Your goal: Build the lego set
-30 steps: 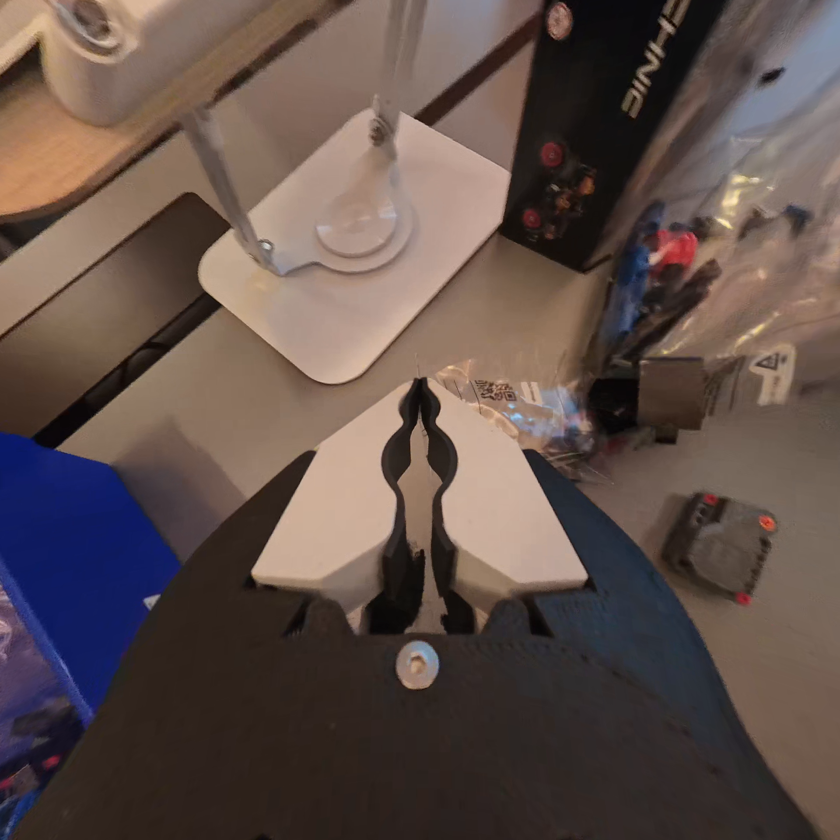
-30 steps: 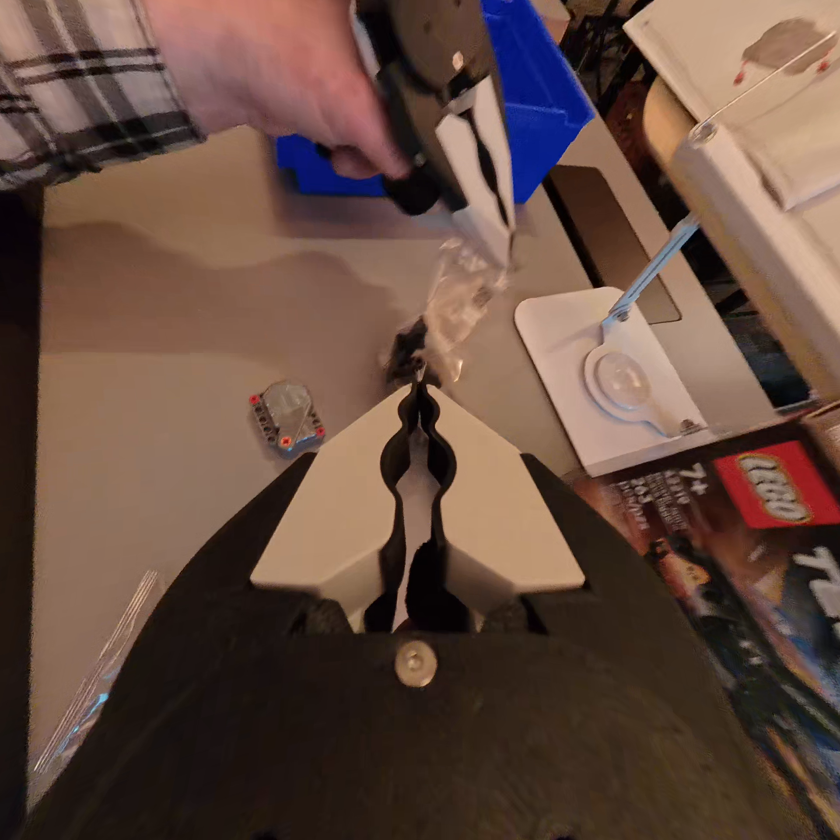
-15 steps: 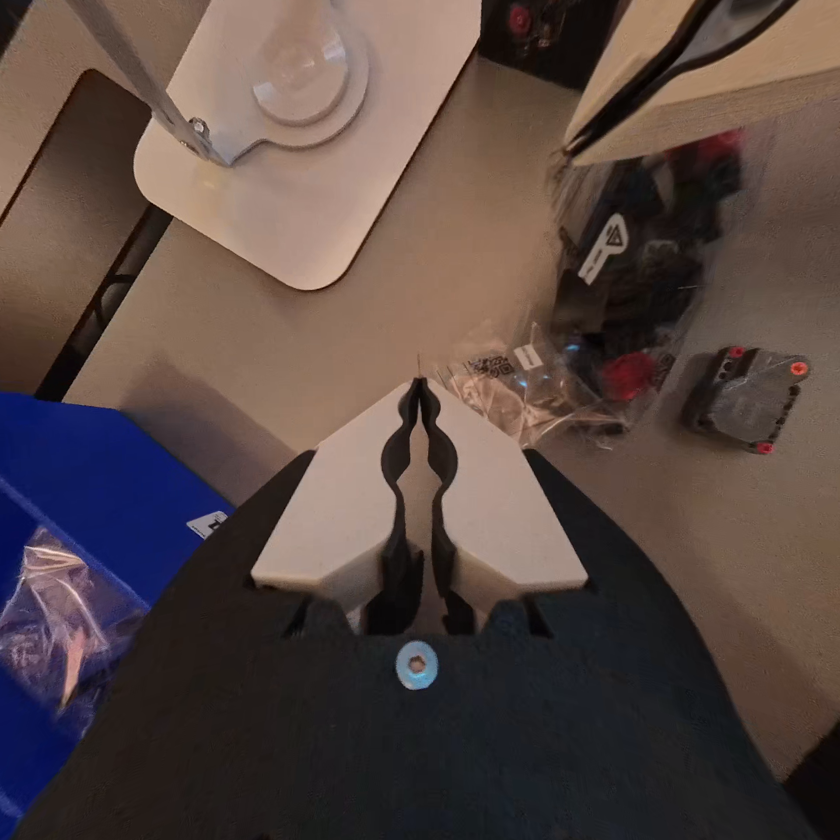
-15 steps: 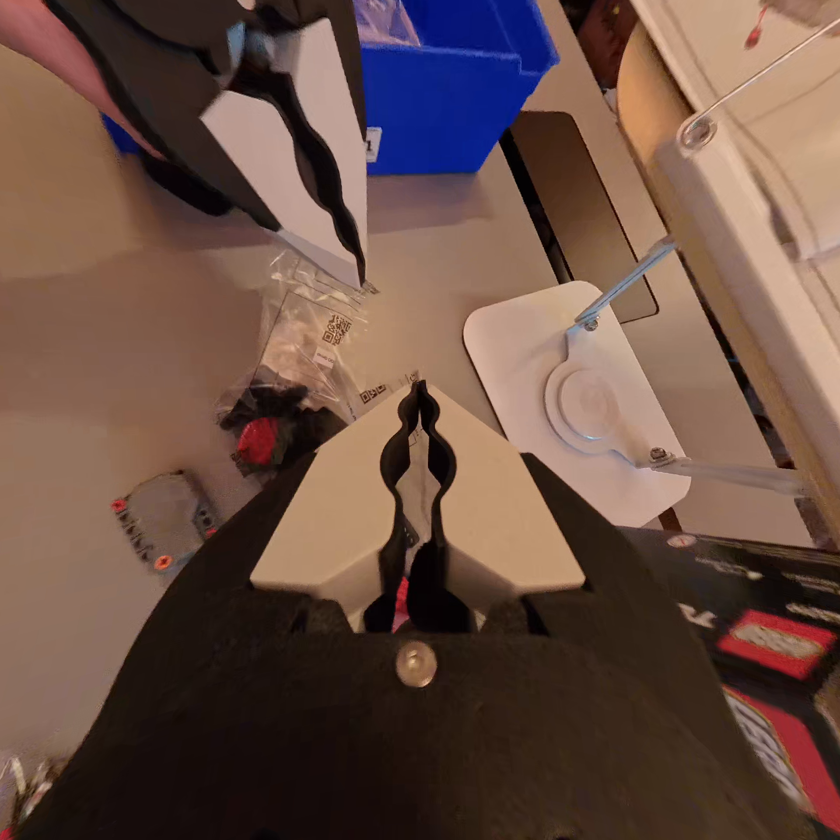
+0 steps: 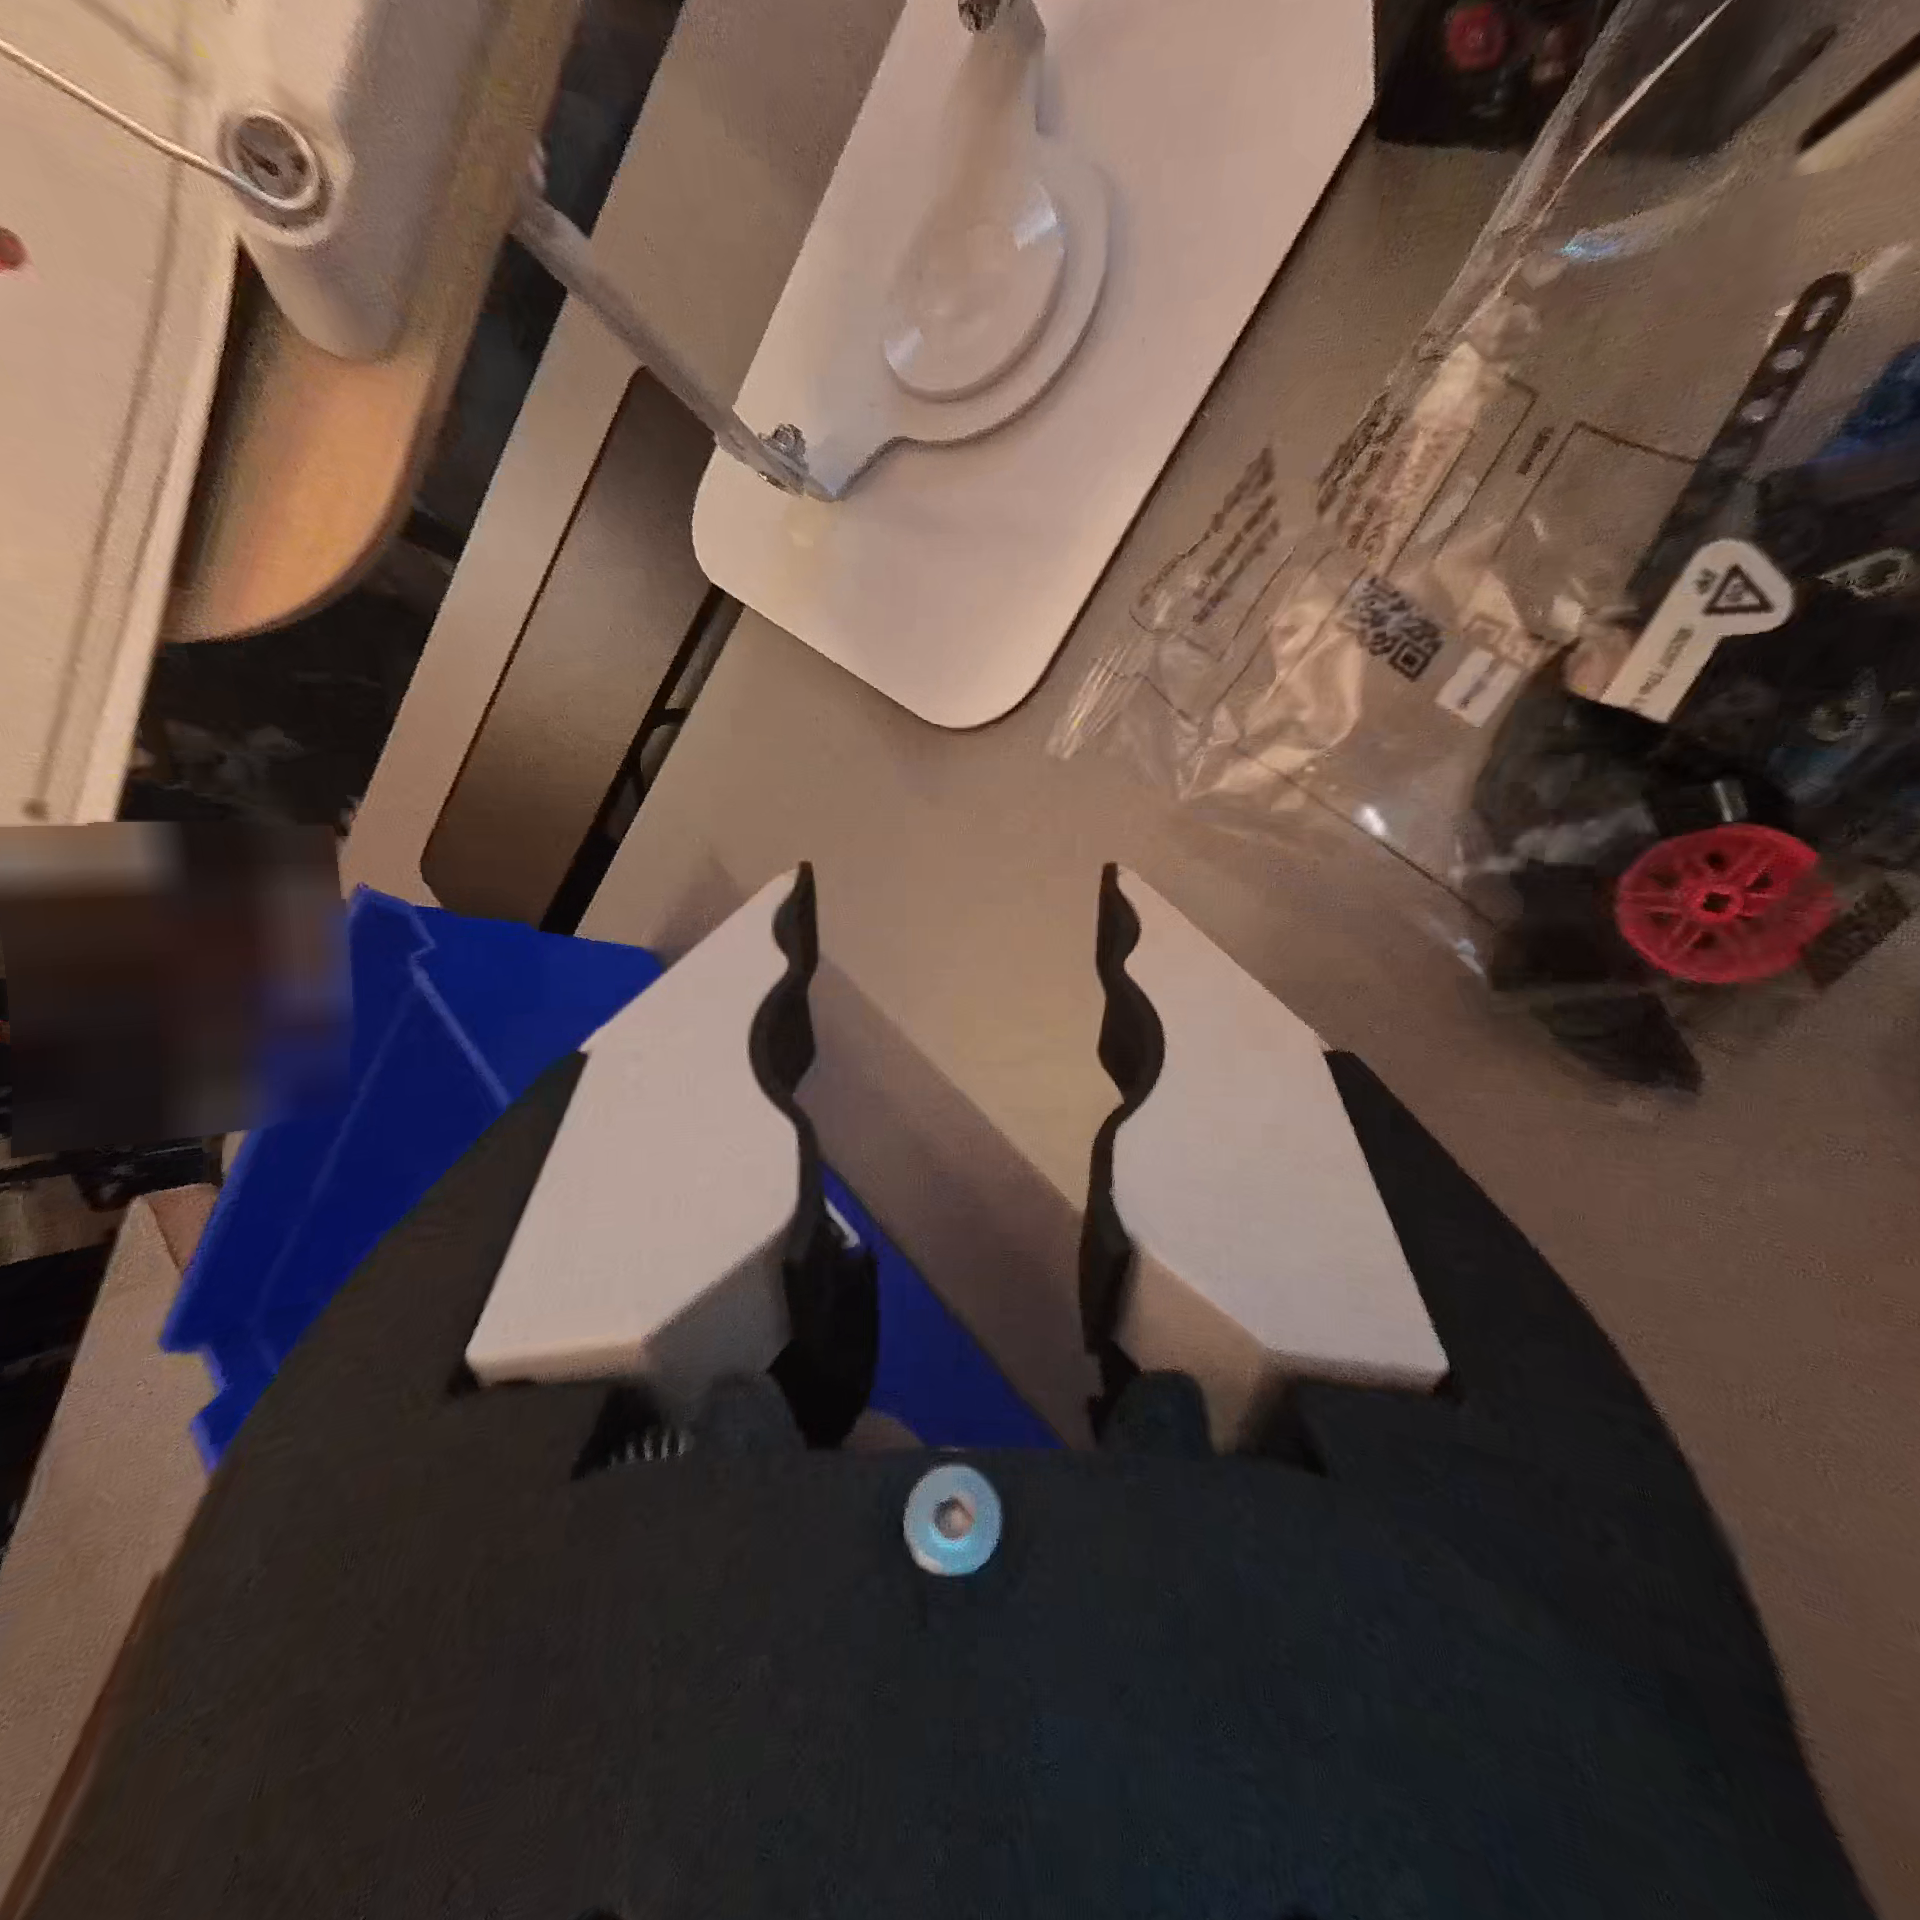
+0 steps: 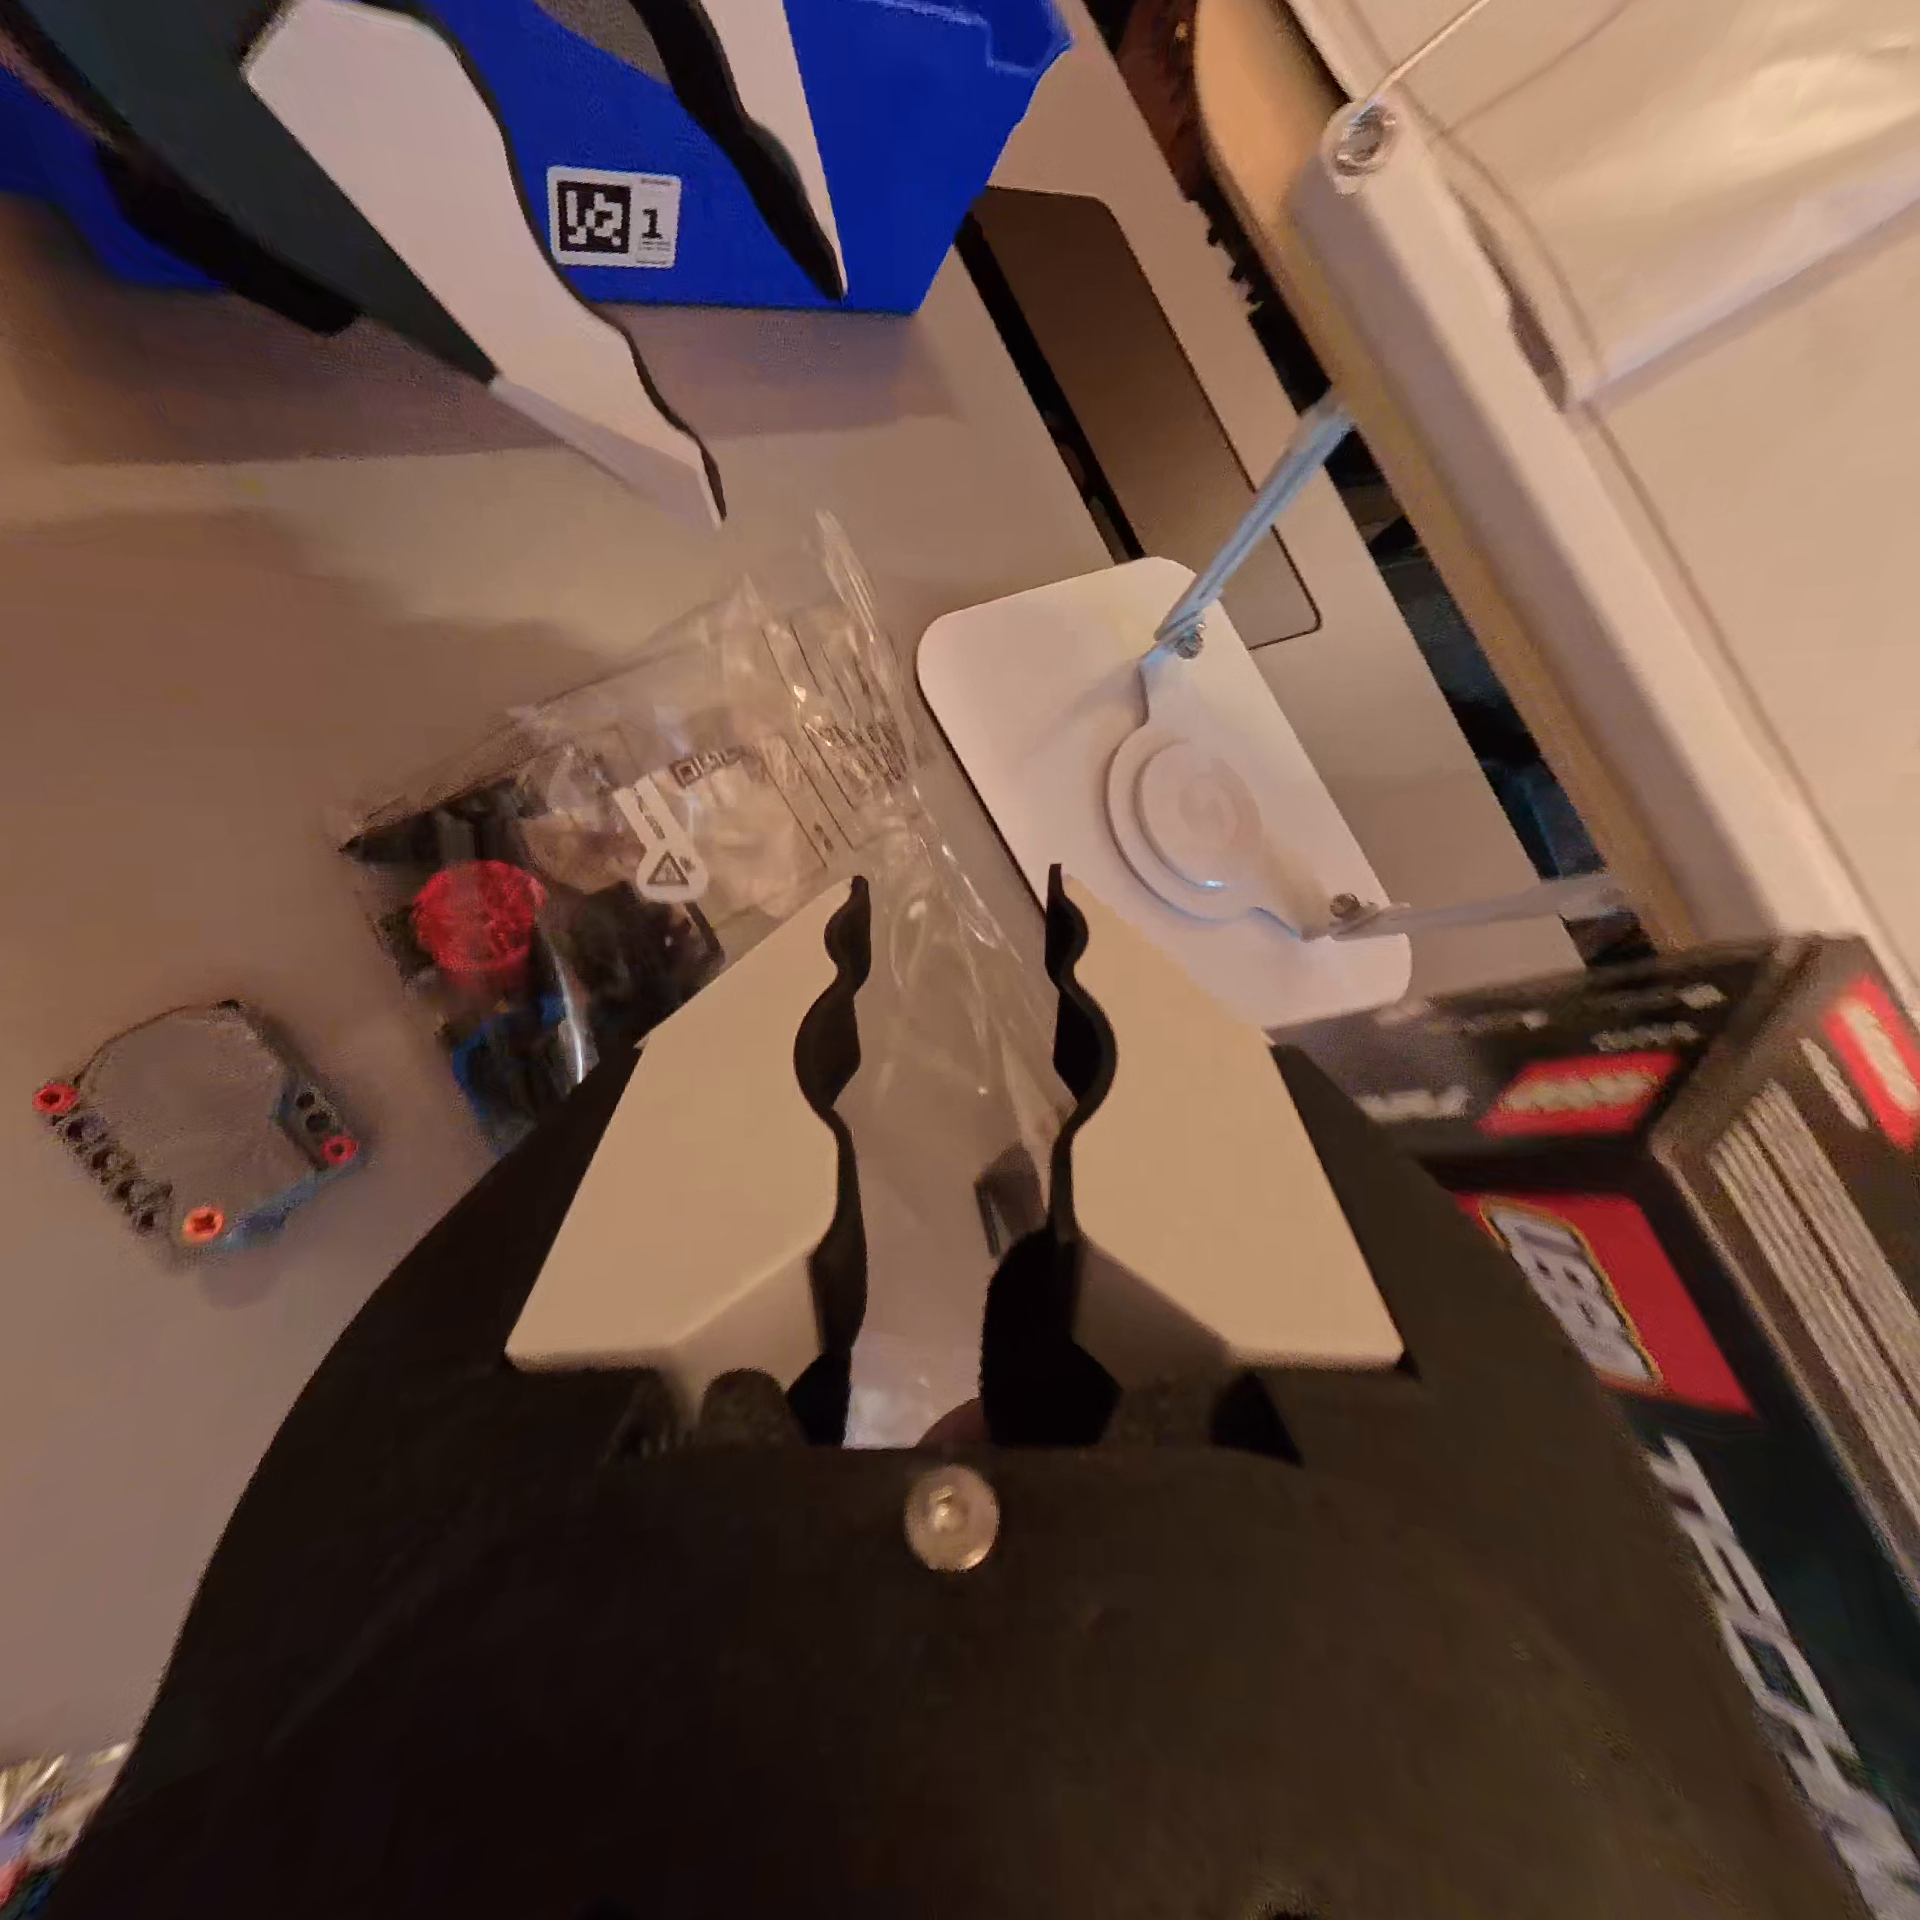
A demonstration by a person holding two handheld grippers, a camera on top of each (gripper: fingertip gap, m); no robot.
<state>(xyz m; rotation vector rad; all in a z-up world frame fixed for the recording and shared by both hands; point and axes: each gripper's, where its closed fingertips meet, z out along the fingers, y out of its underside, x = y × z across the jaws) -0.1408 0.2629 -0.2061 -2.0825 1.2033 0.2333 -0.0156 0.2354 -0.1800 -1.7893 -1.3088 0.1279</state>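
Observation:
A clear plastic bag of Lego parts (image 6: 665, 831), with a red wheel (image 6: 478, 920) and black and blue pieces inside, lies on the grey table. My right gripper (image 6: 956, 883) is open, and the bag's empty clear end shows between its jaws. My left gripper (image 5: 954, 883) is open and empty, with the bag (image 5: 1558, 675) off to its right. The left gripper also shows in the right wrist view (image 6: 774, 395), open above the bag's far end. A grey Lego block with red pins (image 6: 197, 1122) lies left of the bag.
A white stand base (image 6: 1143, 790) with a metal arm sits just beyond the bag. A blue bin (image 6: 883, 135) stands at the far side, close under the left gripper (image 5: 416, 1091). The black Lego box (image 6: 1662, 1195) lies to the right. A white shelf edge (image 6: 1507, 364) runs behind. The red wheel (image 6: 478, 920) lies around 11 cm away from my right fingertips. Look for it in the left wrist view (image 5: 1730, 901) too.
Both grippers were shut and have opened. The bag now rests spread on the table. The left gripper swung towards the blue bin, and the right has come lower over the bag.

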